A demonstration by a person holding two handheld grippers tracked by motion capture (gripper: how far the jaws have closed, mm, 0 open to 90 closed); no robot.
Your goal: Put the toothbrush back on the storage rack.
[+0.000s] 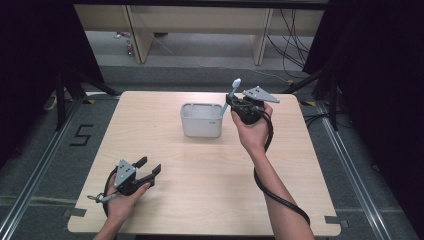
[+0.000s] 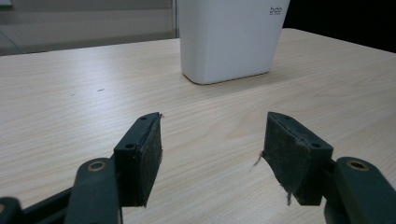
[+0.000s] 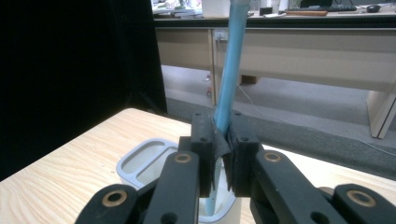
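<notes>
From the high view, we judge the step to be putting the blue toothbrush into the white holder: the right gripper has it clamped just above the holder's right rim, brush head up and tilted away from the holder. The left gripper rests well in front of the holder, toward the table's near left corner, jaws wide with nothing between them. Bare wood lies on every side of the holder (plenty of room to come away).

In the left gripper view, both pads stand apart over bare table, the holder upright beyond them.

In the right gripper view, the jaws pinch the toothbrush handle, its lower end just inside the holder's near compartment. Next, we think, calls for lowering straight down, clear of the divider, then letting go.
</notes>
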